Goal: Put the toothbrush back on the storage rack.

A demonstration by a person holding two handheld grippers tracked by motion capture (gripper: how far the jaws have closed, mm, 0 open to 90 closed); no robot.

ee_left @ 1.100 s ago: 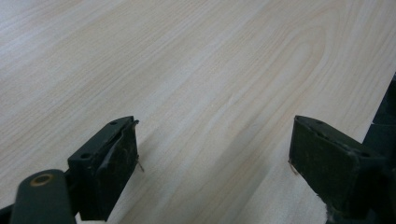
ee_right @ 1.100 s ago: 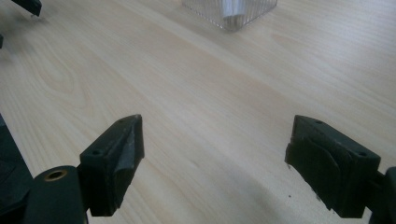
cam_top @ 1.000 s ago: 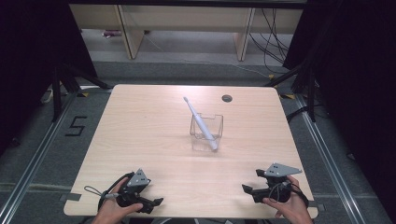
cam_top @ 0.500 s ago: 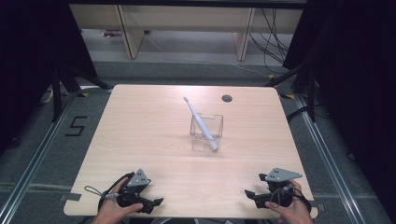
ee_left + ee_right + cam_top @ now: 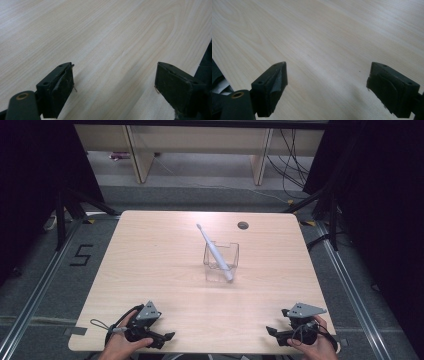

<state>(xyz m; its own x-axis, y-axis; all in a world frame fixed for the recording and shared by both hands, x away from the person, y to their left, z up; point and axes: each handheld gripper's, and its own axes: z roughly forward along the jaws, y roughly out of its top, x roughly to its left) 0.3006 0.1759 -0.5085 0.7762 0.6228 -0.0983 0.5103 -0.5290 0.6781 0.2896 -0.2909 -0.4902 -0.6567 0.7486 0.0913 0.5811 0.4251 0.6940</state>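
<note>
A clear square container [image 5: 221, 262] stands near the middle of the light wooden table [image 5: 165, 260]. A white toothbrush [image 5: 215, 254] leans in it, head pointing up and to the left. My left gripper [image 5: 165, 338] rests at the table's front left corner, held by a hand, jaws wide apart with nothing between them. In the left gripper view, the left gripper [image 5: 115, 82] has bare wood between its pads. My right gripper [image 5: 272, 334] sits at the front right corner, also open and empty. In the right gripper view, the right gripper [image 5: 328, 82] shows just table between its jaws.
A small dark round hole [image 5: 243, 225] marks the table's far side. Shelving legs [image 5: 140, 160] and cables [image 5: 290, 150] stand on the floor beyond. Metal rails [image 5: 350, 285] run along both sides of the table.
The right gripper has slid a little toward the front edge of the table. The left gripper, container and toothbrush stay where they were.
</note>
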